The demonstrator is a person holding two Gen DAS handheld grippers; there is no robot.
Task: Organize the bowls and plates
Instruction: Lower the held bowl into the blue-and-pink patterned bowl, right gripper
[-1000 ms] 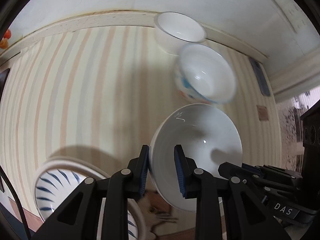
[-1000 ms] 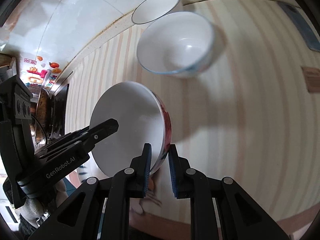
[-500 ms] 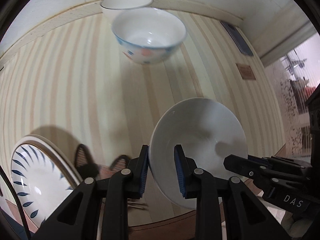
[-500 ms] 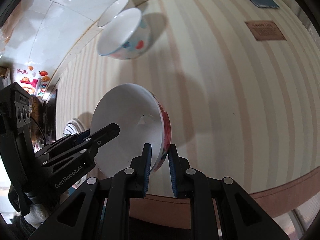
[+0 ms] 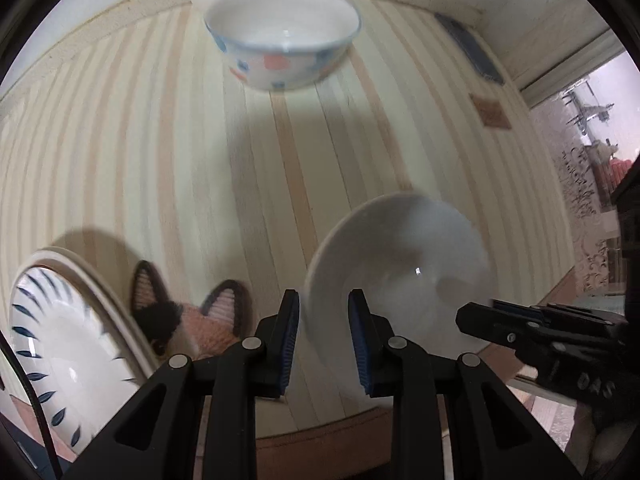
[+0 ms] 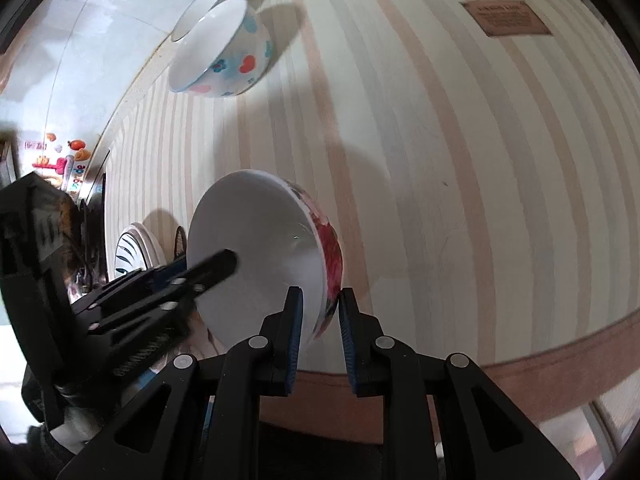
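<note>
White bowl with red flowers (image 6: 272, 256) held tilted at lower centre, rim pinched by both tools: right tool (image 6: 319, 322) shut on near rim, left tool (image 5: 324, 330) shut on opposite rim. Bare striped table (image 5: 160, 140) beyond; spotted bowl (image 5: 282, 46) at upper centre, blue-leaf plate (image 5: 60, 344) lower left.

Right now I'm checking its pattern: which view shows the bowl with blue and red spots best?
The right wrist view: the white spotted bowl shows its patterned side sharply. The left wrist view shows mostly its inside, with blurred spots.
</note>
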